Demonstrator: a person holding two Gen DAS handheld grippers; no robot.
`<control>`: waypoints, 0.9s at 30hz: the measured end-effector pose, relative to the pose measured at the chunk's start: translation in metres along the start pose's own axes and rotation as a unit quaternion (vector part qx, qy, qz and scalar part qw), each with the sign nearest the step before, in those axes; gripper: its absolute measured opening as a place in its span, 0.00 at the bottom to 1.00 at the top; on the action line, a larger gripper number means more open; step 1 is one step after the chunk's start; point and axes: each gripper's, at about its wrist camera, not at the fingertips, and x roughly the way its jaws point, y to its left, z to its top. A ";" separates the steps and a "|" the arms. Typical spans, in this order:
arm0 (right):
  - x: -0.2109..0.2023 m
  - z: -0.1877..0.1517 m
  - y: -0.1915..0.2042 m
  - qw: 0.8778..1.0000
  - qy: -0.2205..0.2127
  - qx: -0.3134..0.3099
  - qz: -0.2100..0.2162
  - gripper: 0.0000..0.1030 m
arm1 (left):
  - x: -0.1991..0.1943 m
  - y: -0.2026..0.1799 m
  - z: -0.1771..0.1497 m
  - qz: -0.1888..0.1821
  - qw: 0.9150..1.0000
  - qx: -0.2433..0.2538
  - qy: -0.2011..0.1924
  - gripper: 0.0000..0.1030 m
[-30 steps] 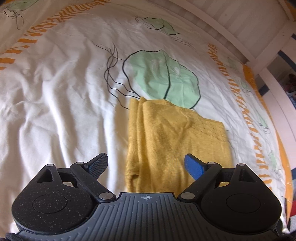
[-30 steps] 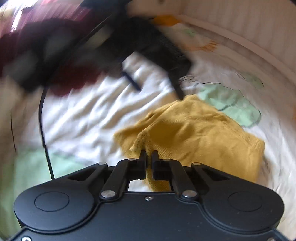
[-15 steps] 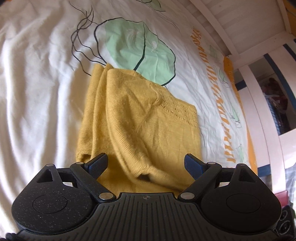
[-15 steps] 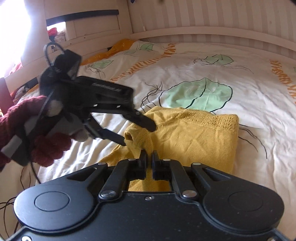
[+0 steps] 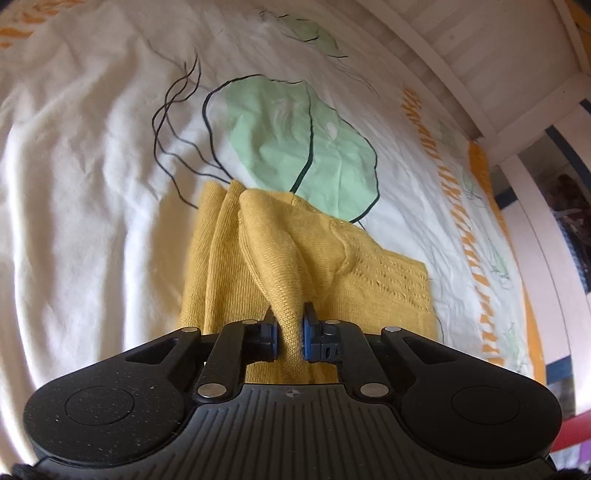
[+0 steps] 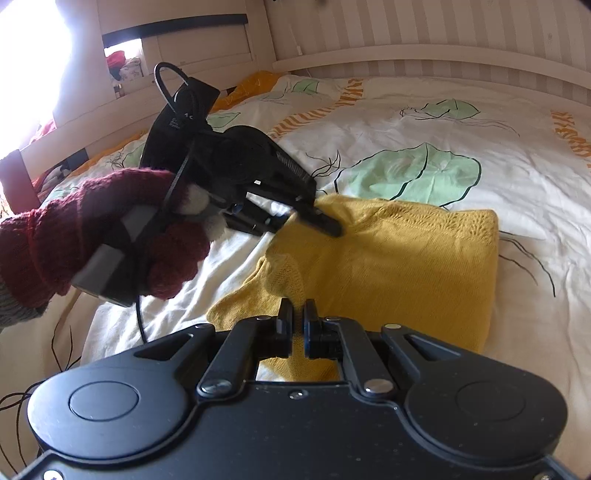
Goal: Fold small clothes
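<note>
Since a moment ago, left tool (image 5: 290, 330) jaws are closing, now pinching a raised fold of the yellow knit top (image 5: 369, 273) lying mid-bed (image 5: 74, 184). Right tool (image 6: 294, 328) grips its near corner, jaws narrow.

A home bedroom. A bed takes up nearly the whole scene, made up with a crumpled white duvet cover (image 6: 406, 122) printed with green leaves (image 5: 295, 136) and orange striped bands (image 5: 461, 214), inside a pale wooden bed frame (image 6: 424, 62) with slatted boards. Behind it stands a striped papered wall (image 6: 406, 26), with bright daylight at one side and clothes piled on a shelf (image 6: 123, 64).
</note>
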 end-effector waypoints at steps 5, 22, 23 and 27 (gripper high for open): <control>-0.008 0.006 0.015 0.999 -0.035 -0.017 -0.008 0.10 | -0.024 -0.026 0.006 0.000 0.996 0.072 -0.048 0.10; 0.047 -0.009 0.035 0.997 0.047 -0.029 0.055 0.45 | -0.008 0.032 0.016 0.004 0.999 -0.006 -0.050 0.37; 0.045 -0.009 0.033 0.997 0.047 -0.024 0.055 0.46 | -0.008 0.033 0.017 -0.006 0.998 -0.016 -0.055 0.38; 0.040 -0.011 0.030 0.998 0.047 0.001 0.052 0.46 | -0.015 0.030 0.020 0.031 0.995 0.001 -0.093 0.38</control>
